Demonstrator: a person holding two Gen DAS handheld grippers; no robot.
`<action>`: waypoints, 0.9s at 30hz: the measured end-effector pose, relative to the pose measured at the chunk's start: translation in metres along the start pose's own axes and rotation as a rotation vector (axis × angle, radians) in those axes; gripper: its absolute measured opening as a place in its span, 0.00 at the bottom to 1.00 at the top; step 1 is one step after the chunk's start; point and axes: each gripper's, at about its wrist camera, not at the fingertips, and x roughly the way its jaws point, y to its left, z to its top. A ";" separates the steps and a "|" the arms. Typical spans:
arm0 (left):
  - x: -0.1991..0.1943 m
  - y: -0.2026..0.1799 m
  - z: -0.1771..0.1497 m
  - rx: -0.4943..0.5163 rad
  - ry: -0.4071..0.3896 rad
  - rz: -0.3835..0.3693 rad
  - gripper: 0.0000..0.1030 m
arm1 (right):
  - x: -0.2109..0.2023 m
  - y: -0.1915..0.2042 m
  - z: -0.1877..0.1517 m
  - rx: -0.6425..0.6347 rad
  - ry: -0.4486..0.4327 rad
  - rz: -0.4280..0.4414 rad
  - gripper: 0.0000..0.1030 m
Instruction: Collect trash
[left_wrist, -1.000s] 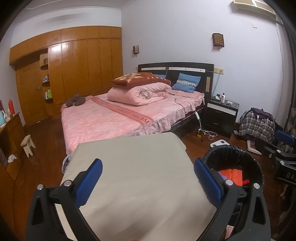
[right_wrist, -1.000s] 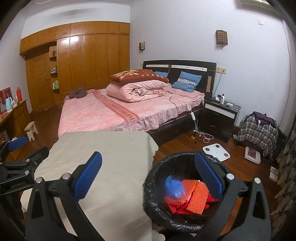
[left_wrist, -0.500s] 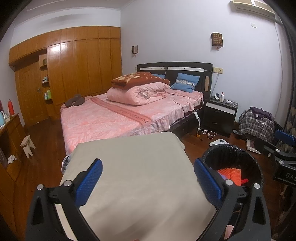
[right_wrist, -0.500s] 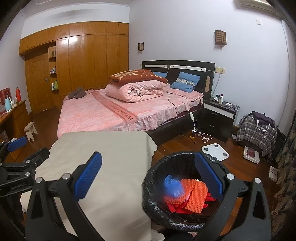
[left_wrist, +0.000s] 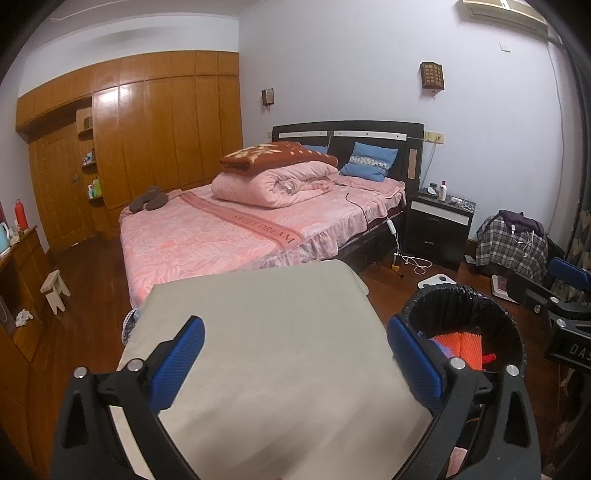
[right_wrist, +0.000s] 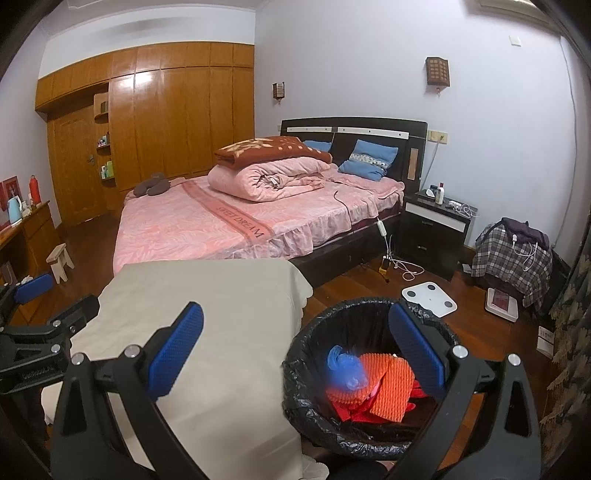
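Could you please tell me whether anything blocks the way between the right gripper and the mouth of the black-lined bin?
Nothing visible does. The right gripper is open and empty above the black-lined round trash bin, whose mouth is uncovered, with orange foam netting and a blue crumpled piece inside.

A matt beige cloth covers the near table (left_wrist: 266, 332). The round bin's black plastic liner (right_wrist: 306, 373) is crinkled and glossy; inside lies orange ribbed foam netting (right_wrist: 391, 380). The far tall wooden wardrobe (left_wrist: 155, 125) and dark wood floor (right_wrist: 354, 284) shine, and the pink quilted bedspread (left_wrist: 207, 236) looks soft.
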 end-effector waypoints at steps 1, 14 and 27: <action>0.000 0.000 0.000 0.000 0.000 0.000 0.94 | 0.000 0.000 0.000 0.000 0.000 0.000 0.95; 0.000 -0.002 0.000 0.000 0.001 0.000 0.94 | 0.000 -0.001 -0.001 0.000 0.001 0.001 0.95; 0.000 -0.003 0.001 0.001 0.004 0.001 0.94 | 0.000 -0.001 -0.001 0.003 0.003 0.001 0.95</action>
